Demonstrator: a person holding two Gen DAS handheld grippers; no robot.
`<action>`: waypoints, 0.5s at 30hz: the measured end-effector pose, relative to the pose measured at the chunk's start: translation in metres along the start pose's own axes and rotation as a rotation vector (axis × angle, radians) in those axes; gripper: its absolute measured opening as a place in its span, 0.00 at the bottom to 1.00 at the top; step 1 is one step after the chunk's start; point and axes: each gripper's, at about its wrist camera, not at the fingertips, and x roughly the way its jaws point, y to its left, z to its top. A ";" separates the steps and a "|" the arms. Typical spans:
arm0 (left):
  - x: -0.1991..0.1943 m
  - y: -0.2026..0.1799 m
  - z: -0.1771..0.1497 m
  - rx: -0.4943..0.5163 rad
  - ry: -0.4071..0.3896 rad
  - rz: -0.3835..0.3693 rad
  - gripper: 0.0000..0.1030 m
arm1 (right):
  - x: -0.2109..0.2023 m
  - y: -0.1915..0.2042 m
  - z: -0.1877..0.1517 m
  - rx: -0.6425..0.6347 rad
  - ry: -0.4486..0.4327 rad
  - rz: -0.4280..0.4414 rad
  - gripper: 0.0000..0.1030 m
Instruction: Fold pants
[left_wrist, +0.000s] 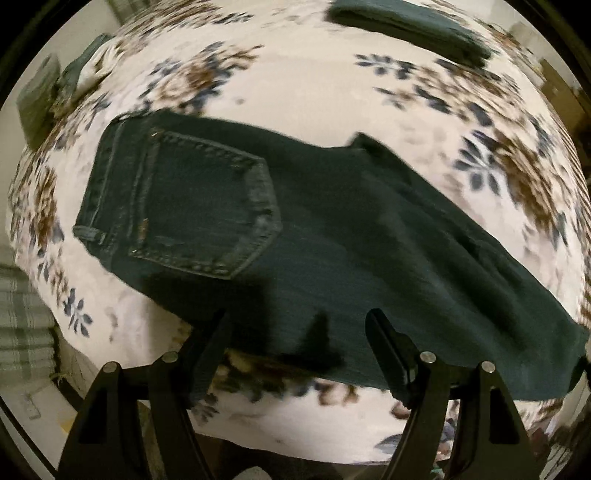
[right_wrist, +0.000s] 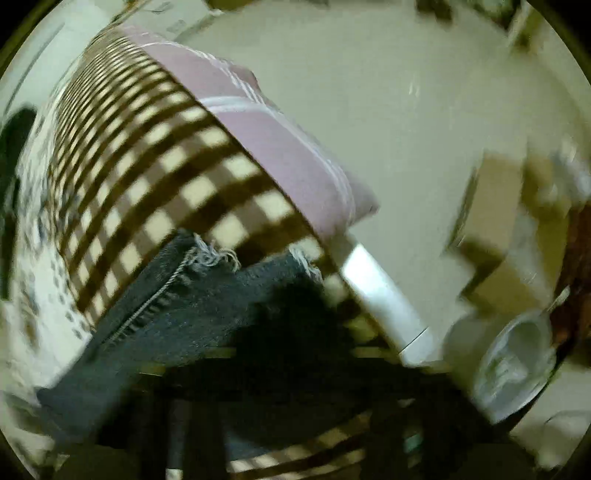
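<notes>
You are working in a home bedroom: a bed spread with a white floral sheet (left_wrist: 314, 99) fills the left wrist view, with a folded dark garment (left_wrist: 406, 26) lying at its far edge. In the blurred right wrist view, a brown-and-cream checked blanket (right_wrist: 155, 206) and a pink pillow (right_wrist: 288, 147) lie beside a pale floor (right_wrist: 406, 129).

Floral sheet (left_wrist: 303, 92) covers bed, white ground with blue and brown sprigs; folded dark garment (left_wrist: 410, 27) lies at far edge, well apart. Plaid cloth (left_wrist: 22, 314) at left margin. Right view, blurred: brown-and-cream checked blanket (right_wrist: 177, 192), pink pillow (right_wrist: 291, 155) along its edge, white rail (right_wrist: 384, 295) below pillow, cardboard box (right_wrist: 498, 229), clear plastic container (right_wrist: 517, 354) on pale floor
</notes>
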 end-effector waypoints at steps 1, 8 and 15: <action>-0.001 -0.006 -0.001 0.014 -0.003 -0.003 0.71 | -0.009 0.005 -0.003 -0.018 -0.047 -0.023 0.06; -0.004 -0.018 -0.004 0.033 0.001 -0.016 0.71 | -0.064 0.022 -0.020 -0.053 -0.228 -0.045 0.06; 0.007 -0.003 -0.001 -0.004 0.011 -0.006 0.71 | -0.108 0.039 -0.011 -0.078 -0.345 -0.018 0.06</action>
